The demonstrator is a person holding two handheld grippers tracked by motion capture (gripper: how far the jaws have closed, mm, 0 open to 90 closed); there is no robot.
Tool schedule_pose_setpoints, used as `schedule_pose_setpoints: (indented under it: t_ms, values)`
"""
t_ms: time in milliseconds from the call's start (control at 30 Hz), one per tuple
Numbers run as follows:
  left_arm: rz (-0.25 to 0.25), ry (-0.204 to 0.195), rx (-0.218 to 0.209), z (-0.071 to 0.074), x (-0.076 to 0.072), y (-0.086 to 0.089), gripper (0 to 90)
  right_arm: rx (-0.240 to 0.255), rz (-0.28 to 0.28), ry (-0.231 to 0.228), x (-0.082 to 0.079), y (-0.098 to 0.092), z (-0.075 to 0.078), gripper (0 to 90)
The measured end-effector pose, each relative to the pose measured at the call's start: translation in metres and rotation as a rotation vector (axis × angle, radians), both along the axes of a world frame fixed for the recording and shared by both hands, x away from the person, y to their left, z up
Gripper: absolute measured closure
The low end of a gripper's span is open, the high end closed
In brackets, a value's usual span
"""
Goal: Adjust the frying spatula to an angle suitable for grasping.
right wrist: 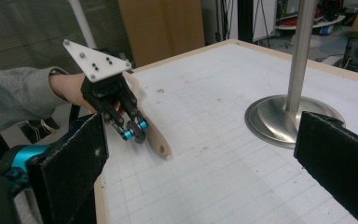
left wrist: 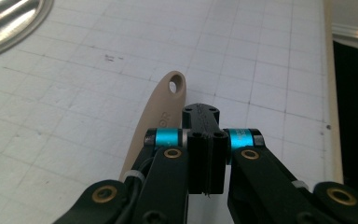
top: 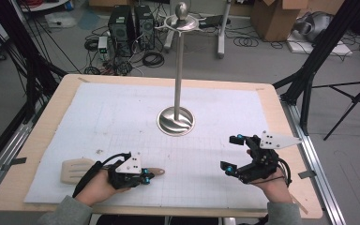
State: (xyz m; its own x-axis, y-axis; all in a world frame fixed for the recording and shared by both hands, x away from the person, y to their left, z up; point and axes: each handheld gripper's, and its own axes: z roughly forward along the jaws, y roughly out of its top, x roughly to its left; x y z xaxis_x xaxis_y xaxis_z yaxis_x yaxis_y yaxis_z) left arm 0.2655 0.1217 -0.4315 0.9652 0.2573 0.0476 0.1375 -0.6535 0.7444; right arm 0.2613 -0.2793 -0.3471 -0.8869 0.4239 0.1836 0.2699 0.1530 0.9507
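Observation:
A beige spatula [top: 75, 169] lies flat at the front left of the white gridded mat [top: 122, 117], its slotted blade to the left and its handle pointing right. My left gripper [top: 147, 176] hovers low over that handle, jaws shut with nothing between them. In the left gripper view the handle [left wrist: 165, 102], with a hole at its end, runs beneath and left of the closed gripper [left wrist: 204, 140]. My right gripper [top: 232, 153] rests at the front right, jaws wide open and empty. The right gripper view looks between its own pads [right wrist: 70, 172] at the left gripper [right wrist: 133, 130] over the handle [right wrist: 156, 137].
A metal stand [top: 176, 121] with a round base and a tall pole rises from the mat's centre, also in the right gripper view as the stand [right wrist: 284, 112]. The wooden table [top: 47, 126] borders the mat. Computers, cables and tripods sit on the floor beyond.

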Motion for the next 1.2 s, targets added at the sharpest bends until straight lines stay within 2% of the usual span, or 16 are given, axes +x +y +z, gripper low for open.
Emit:
schedule_pose_setpoints:
  t_ms: [67,200,333,567,633,767,1033,1200]
  values:
    - [-0.004,-0.005,0.037,-0.005,0.001,-0.007,89.5,-0.002,-0.004,-0.005,0.000,0.000,0.000,1.8]
    - [0.011,-0.032,0.051,-0.005,0.007,-0.014,89.5,-0.001,-0.007,-0.006,0.000,-0.001,0.000,1.8]
    - [0.030,-0.024,0.030,-0.007,0.014,-0.015,89.6,-0.003,-0.004,-0.006,0.000,0.000,-0.001,1.8]
    - [0.075,-0.054,0.031,-0.008,0.025,-0.017,89.7,-0.004,-0.004,-0.005,0.000,-0.001,-0.001,1.8]
    - [0.083,-0.050,0.027,-0.008,0.029,-0.017,89.7,-0.004,-0.001,-0.001,-0.001,-0.001,-0.001,1.8]
    - [0.113,-0.060,0.023,-0.008,0.039,-0.014,89.7,-0.006,-0.001,0.001,-0.001,0.000,-0.002,1.8]
    - [0.167,-0.095,0.031,-0.010,0.051,-0.007,89.7,-0.007,-0.007,0.005,-0.002,-0.003,-0.004,1.8]
    - [0.209,-0.093,0.024,-0.010,0.056,-0.005,89.7,-0.007,-0.013,0.011,-0.004,-0.004,-0.004,1.8]
